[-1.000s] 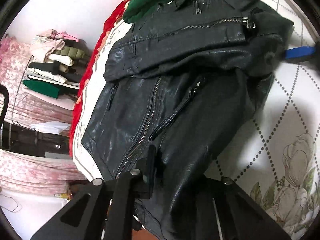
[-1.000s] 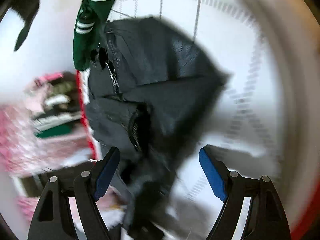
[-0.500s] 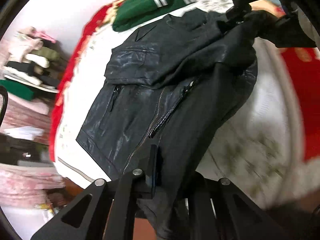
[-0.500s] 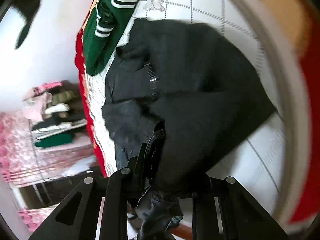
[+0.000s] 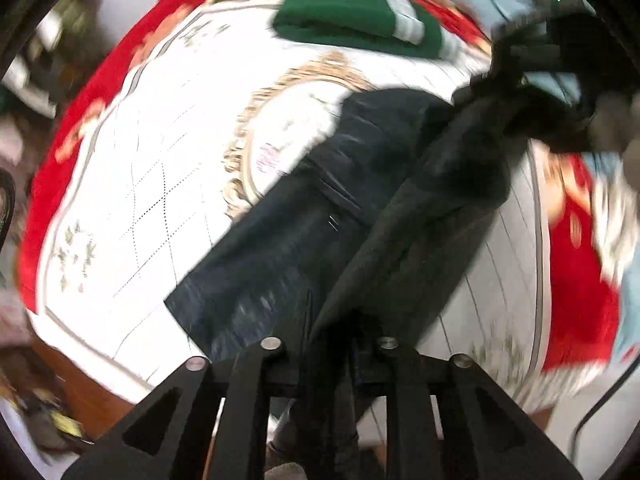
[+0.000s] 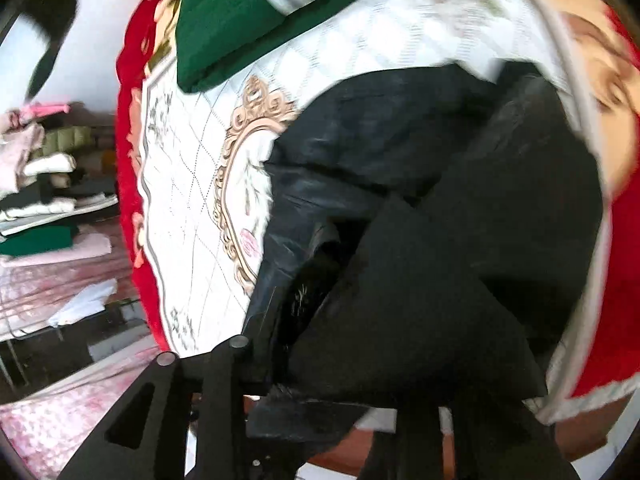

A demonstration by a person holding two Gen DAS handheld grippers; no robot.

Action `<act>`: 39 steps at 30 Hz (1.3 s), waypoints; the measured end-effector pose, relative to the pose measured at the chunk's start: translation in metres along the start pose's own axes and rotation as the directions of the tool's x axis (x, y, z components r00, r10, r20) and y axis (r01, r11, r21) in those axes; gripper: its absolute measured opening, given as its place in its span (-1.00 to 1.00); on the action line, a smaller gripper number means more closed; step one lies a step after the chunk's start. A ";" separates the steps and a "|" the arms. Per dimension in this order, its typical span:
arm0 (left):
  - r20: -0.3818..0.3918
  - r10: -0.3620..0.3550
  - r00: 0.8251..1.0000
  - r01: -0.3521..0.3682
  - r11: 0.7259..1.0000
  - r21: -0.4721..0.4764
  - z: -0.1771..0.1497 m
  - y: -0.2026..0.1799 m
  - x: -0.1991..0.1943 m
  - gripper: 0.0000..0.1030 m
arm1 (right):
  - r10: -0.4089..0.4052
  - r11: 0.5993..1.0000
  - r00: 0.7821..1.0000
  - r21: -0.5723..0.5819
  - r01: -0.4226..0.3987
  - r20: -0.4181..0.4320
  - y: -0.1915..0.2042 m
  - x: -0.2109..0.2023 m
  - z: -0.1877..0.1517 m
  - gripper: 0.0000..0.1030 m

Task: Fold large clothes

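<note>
A black leather jacket (image 5: 320, 208) hangs lifted above the white patterned bedspread (image 5: 152, 168), stretched between both grippers. My left gripper (image 5: 328, 344) is shut on one part of the jacket, the fabric bunched between its jaws. My right gripper (image 6: 320, 360) is shut on another part of the jacket (image 6: 440, 240); it also shows at the upper right of the left wrist view (image 5: 532, 60), clamping the far end. The right fingertips are hidden under fabric.
A folded green garment with white stripes (image 5: 352, 16) lies at the bed's far end, also in the right wrist view (image 6: 248, 28). The bedspread has a red border (image 5: 576, 280). A rack of stacked folded clothes (image 6: 44, 184) stands left of the bed.
The right gripper went from open to shut on the jacket. Both grippers then lifted the jacket off the bed and swung it right, uncovering the medallion pattern.
</note>
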State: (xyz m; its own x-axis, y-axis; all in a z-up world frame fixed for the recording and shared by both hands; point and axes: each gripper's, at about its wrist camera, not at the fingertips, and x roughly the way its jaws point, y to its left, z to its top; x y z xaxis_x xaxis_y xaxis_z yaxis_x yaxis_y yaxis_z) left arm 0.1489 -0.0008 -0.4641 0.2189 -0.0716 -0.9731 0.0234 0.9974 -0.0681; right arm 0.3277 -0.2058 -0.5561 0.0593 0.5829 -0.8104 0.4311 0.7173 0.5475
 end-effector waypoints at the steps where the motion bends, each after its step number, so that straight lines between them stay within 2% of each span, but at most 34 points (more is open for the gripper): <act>1: 0.010 0.005 1.000 -0.004 0.999 -0.033 0.010 0.013 0.008 -0.29 | -0.017 1.000 1.000 -0.011 0.017 0.001 0.012 0.015 0.010 -0.10; 2: 0.022 0.016 1.000 -0.014 0.998 -0.061 0.018 0.027 0.013 -0.09 | -0.022 1.000 1.000 -0.008 0.022 -0.007 0.024 0.037 0.023 -0.03; 3: 0.047 0.008 0.999 -0.003 0.995 -0.099 0.027 0.041 0.018 0.39 | -0.002 1.000 1.000 0.002 0.002 -0.022 0.029 0.054 0.032 0.03; 4: 0.060 0.012 0.998 -0.004 0.991 -0.134 0.035 0.054 0.022 0.69 | 0.024 1.000 0.999 0.009 -0.024 -0.040 0.035 0.072 0.044 0.03; 7: 0.064 0.008 0.998 0.006 0.975 -0.220 0.044 0.080 0.028 0.70 | 0.080 0.996 0.994 0.057 -0.075 -0.080 0.039 0.093 0.059 0.04; 8: 0.060 0.005 0.998 0.010 0.970 -0.243 0.044 0.084 0.028 0.70 | 0.133 0.988 0.989 0.083 -0.127 -0.063 0.037 0.087 0.058 0.04; 11: 0.060 0.004 0.998 0.013 0.961 -0.277 0.043 0.087 0.026 0.70 | 0.198 0.978 0.980 0.068 -0.199 0.028 0.029 0.047 0.044 0.04; 13: 0.058 0.008 0.998 0.008 0.962 -0.273 0.043 0.081 0.028 0.70 | 0.181 0.981 0.979 0.056 -0.186 0.090 0.016 0.025 0.032 0.04; 15: 0.044 0.022 0.999 -0.010 0.965 -0.261 0.047 0.073 0.039 0.70 | 0.099 0.993 0.985 0.049 -0.107 0.144 0.001 0.010 0.023 0.04; 16: 0.038 0.029 0.999 -0.018 0.967 -0.254 0.052 0.072 0.045 0.70 | 0.069 0.996 0.987 0.049 -0.076 0.144 -0.007 0.011 0.024 0.03; 17: 0.036 0.039 0.999 -0.029 0.968 -0.248 0.054 0.069 0.052 0.70 | 0.055 0.996 0.989 0.056 -0.063 0.135 -0.013 0.017 0.028 -0.02; 18: 0.018 0.059 0.998 -0.053 0.968 -0.245 0.059 0.062 0.066 0.70 | 0.053 0.997 0.990 0.055 -0.061 0.134 -0.015 0.023 0.033 -0.29; 19: 0.002 0.065 0.998 -0.063 0.967 -0.245 0.062 0.060 0.076 0.70 | 0.054 0.998 0.989 0.033 -0.059 0.138 -0.015 0.034 0.043 -0.44; 21: -0.038 0.086 0.996 -0.094 0.956 -0.277 0.064 0.062 0.100 0.70 | 0.037 0.998 0.987 -0.047 -0.030 0.159 -0.006 0.056 0.064 -0.48; 22: -0.062 0.073 0.995 -0.089 0.941 -0.326 0.062 0.070 0.114 0.70 | 0.009 0.996 0.984 -0.085 0.007 0.178 -0.004 0.067 0.076 -0.50; 23: -0.073 0.023 0.997 -0.051 0.914 -0.404 0.057 0.083 0.131 0.70 | -0.049 0.992 0.982 -0.105 0.069 0.185 -0.002 0.083 0.088 -0.50; 24: -0.073 0.009 0.997 -0.040 0.901 -0.432 0.055 0.090 0.139 0.70 | -0.092 0.989 0.981 -0.096 0.110 0.173 -0.006 0.096 0.097 -0.71; 25: -0.071 0.002 0.997 -0.034 0.897 -0.440 0.054 0.093 0.143 0.70 | -0.113 0.989 0.982 -0.072 0.126 0.154 -0.012 0.105 0.105 -1.00; 27: -0.078 0.016 0.997 -0.049 0.897 -0.439 0.056 0.092 0.140 0.70 | -0.073 0.997 0.991 -0.001 0.074 0.113 -0.028 0.107 0.115 -1.00; 29: -0.082 0.049 0.995 -0.080 0.904 -0.420 0.060 0.083 0.122 0.70 | -0.031 0.999 0.996 0.019 0.030 0.078 -0.030 0.089 0.112 -1.00; 30: -0.074 0.062 0.995 -0.087 0.905 -0.416 0.062 0.078 0.111 0.70 | -0.003 1.000 0.997 0.000 0.003 0.080 -0.028 0.077 0.106 -0.92; 32: -0.047 0.093 0.995 -0.104 0.910 -0.401 0.066 0.066 0.091 0.70 | 0.055 0.995 0.995 -0.087 -0.047 0.085 -0.021 0.047 0.085 -0.91; 35: 0.036 0.100 0.994 -0.079 0.919 -0.386 0.076 0.039 0.062 0.70 | 0.066 0.989 0.993 -0.140 -0.051 0.100 -0.033 0.013 0.058 -0.85; 36: 0.050 0.084 0.995 -0.059 0.924 -0.378 0.083 0.025 0.064 0.71 | 0.059 0.990 0.992 -0.137 -0.044 0.113 -0.042 0.004 0.051 -0.51; 37: 0.047 0.078 0.996 -0.054 0.925 -0.375 0.088 0.016 0.070 0.71 | 0.041 0.994 0.990 -0.106 -0.027 0.133 -0.064 -0.007 0.044 0.09; 39: 0.025 0.090 0.996 -0.074 0.923 -0.378 0.098 0.005 0.095 0.71 | 0.015 0.999 0.983 -0.034 -0.009 0.182 -0.107 -0.020 0.037 0.59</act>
State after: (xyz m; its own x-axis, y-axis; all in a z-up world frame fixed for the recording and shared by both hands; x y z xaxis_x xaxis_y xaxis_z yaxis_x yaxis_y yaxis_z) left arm 0.2653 -0.0030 -0.5358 0.2440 0.0187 -0.9696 -0.3638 0.9286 -0.0737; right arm 0.3143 -0.3082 -0.6061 0.2291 0.5146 -0.8263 0.3998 0.7242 0.5619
